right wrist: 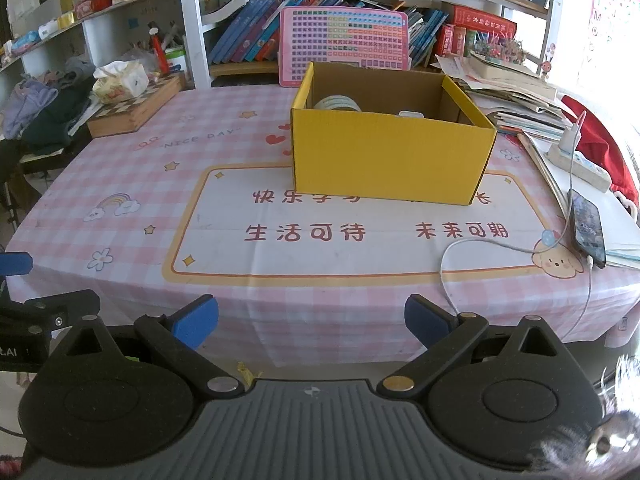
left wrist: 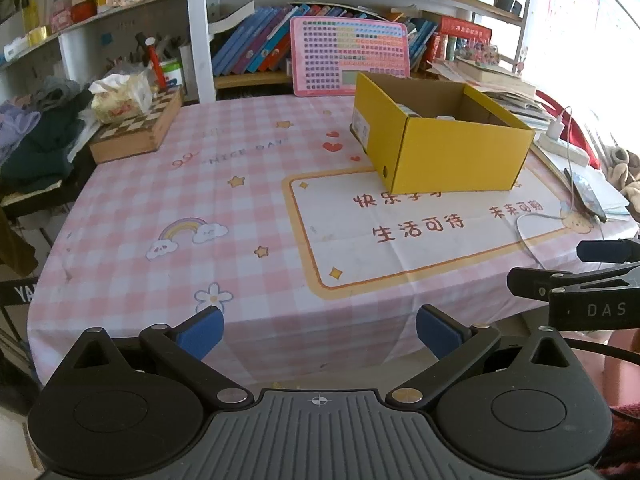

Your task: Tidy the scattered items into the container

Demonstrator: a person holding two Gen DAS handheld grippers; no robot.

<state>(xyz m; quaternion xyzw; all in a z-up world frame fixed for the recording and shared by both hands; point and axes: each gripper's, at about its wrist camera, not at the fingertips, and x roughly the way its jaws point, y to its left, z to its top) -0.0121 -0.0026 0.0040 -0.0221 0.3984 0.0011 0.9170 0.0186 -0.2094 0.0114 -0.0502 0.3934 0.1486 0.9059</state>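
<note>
Spread hand-held gripper [right wrist: 311,322], yellow cardboard box [right wrist: 392,156], brown inside

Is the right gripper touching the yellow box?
Apart. In the right wrist view the open right gripper sits at the table's near edge, with a wide stretch of tablecloth between it and the yellow box.

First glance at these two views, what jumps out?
The open yellow box sits mid-table on the pink checked cloth, with a tape roll visible inside. A charging phone lies at the table's right edge. Both grippers, left and right, are open and empty at the near edge.
</note>
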